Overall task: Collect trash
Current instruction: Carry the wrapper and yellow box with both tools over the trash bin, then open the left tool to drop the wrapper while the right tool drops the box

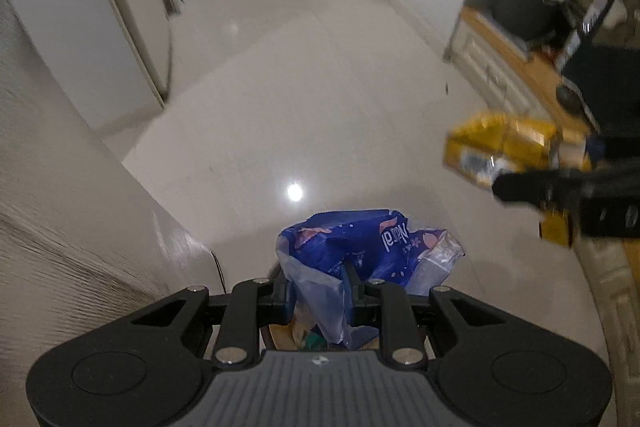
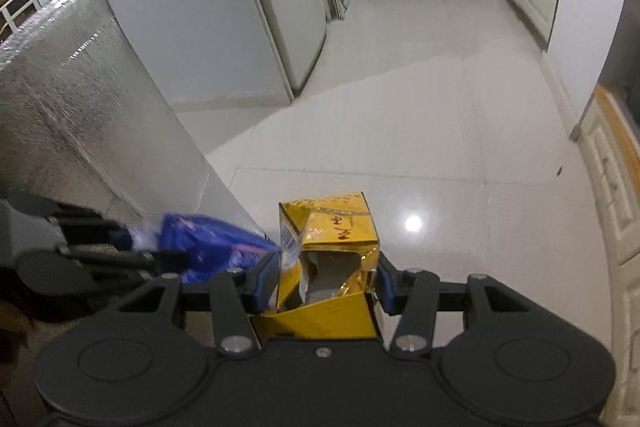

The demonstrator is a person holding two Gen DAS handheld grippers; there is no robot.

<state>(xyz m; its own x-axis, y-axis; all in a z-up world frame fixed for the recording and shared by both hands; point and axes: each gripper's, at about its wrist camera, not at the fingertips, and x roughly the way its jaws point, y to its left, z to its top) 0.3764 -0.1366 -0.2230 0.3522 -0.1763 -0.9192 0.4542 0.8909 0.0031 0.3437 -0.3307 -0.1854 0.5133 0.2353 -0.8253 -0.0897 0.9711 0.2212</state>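
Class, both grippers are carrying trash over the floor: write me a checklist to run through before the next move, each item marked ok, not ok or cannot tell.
1. Left gripper shut on blue plastic wrapper: ok.
2. Right gripper clamped on crushed yellow carton: ok.
3. Nothing dangling loose from the carton: cannot tell; its torn flap hangs open.
4. Floor ahead free of obstacles: ok.
5. Trash bin in sight: cannot tell.

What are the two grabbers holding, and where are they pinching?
The left gripper pinches the blue plastic wrapper by its crumpled near end. The right gripper squeezes the yellow carton across its torn-open end.
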